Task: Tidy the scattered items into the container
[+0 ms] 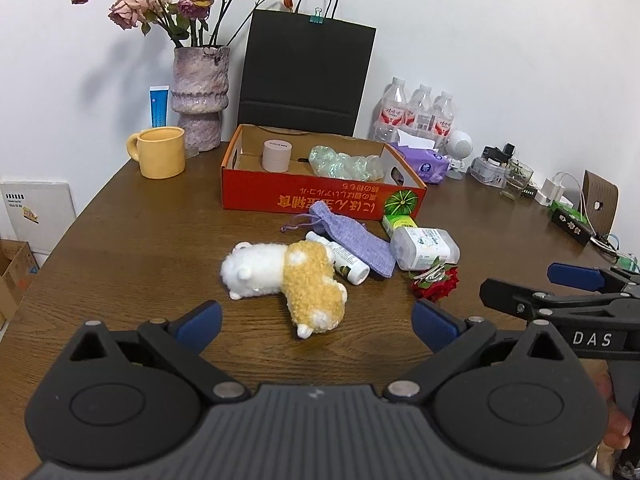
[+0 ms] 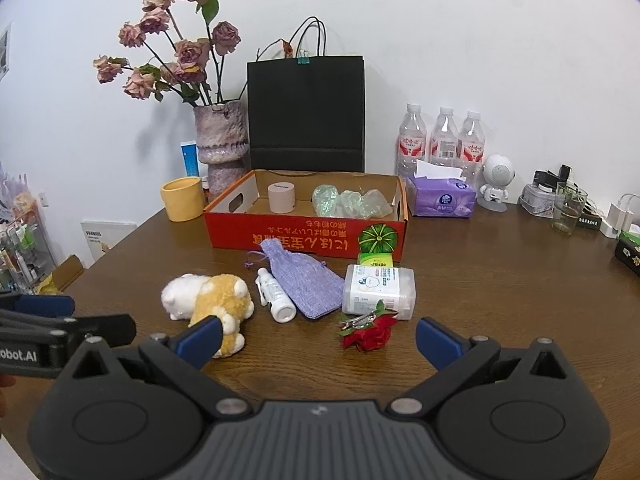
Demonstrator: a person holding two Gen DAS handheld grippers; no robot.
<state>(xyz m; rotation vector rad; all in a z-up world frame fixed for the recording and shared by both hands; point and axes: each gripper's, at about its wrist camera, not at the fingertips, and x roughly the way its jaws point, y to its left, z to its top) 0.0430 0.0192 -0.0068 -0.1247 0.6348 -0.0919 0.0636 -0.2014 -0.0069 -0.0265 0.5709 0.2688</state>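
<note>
Two claws hang above the near edge of the desk (image 1: 120, 240), both spread wide and holding nothing: the left gripper (image 1: 316, 326) over the plush, the right gripper (image 2: 318, 340) just short of the red rose.

Toward the far left corner stand a yellow mug (image 1: 160, 152) and a vase of dried roses (image 1: 200, 96). Behind the middle of the desk sits the red cardboard box (image 2: 304, 234), open-topped, with a pink round tin (image 2: 282, 197) and a crumpled clear wrapper (image 2: 350, 202) already inside.

Scattered in front of the box, from left to right: a white-and-tan plush toy (image 1: 286, 278) lying on its side; a small white bottle (image 2: 276, 300) just beside it; a purple knit pouch (image 2: 304, 282) touching the bottle; a clear plastic case (image 2: 378, 290) with a green packet (image 2: 375, 259) behind it, against the box's front wall; and a red rose clip (image 2: 370, 332) at the case's near side.

At the far right edge are a purple tissue pack (image 2: 440, 198) and three water bottles (image 2: 442, 142).
</note>
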